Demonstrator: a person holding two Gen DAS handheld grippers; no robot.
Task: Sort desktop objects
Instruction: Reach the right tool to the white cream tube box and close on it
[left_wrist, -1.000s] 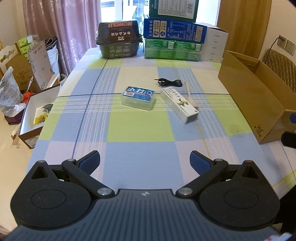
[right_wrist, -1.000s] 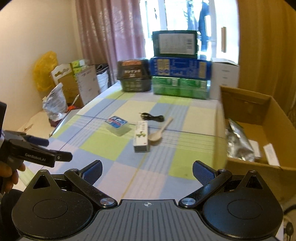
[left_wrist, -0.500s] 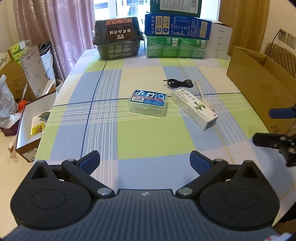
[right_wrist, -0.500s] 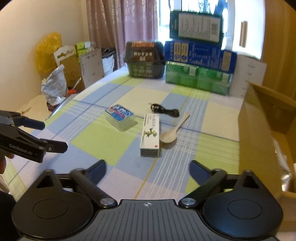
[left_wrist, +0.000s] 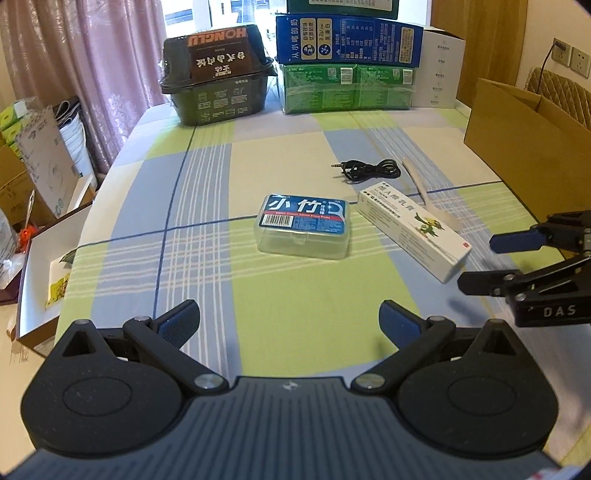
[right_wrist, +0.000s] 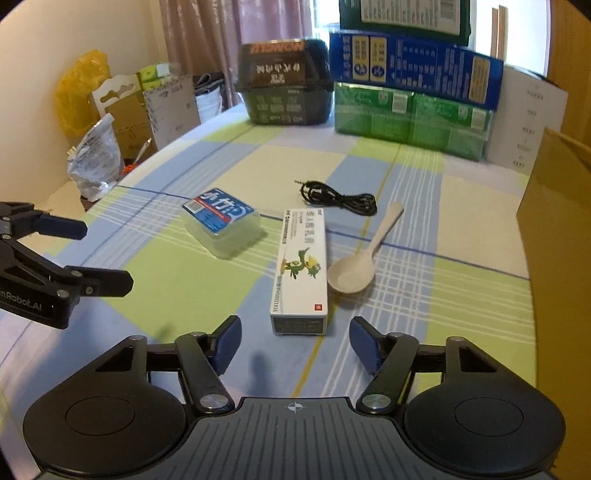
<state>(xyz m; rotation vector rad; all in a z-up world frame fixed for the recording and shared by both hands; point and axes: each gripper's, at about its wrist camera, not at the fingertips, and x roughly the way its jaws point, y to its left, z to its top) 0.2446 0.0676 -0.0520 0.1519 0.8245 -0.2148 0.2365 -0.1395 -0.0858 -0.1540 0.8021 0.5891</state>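
Tablecloth (left_wrist: 303, 332) in green-blue checks under both released hand-held grippers, left (left_wrist: 289, 319) and right (right_wrist: 294, 339), curtain (left_wrist: 92, 74) behind

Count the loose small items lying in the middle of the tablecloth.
4: clear floss-pick box leftmost, white ointment carton beside it, pale spoon at the carton's right side, black cable behind them. None looks hidden.

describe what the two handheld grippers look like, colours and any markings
Both are matte black with round housings, linkage arms on silver pivots and blue finger pads. The left gripper shows "n.Robot.AI" lettering on its side; the right gripper carries "DAS". No cables or sleeves visible.
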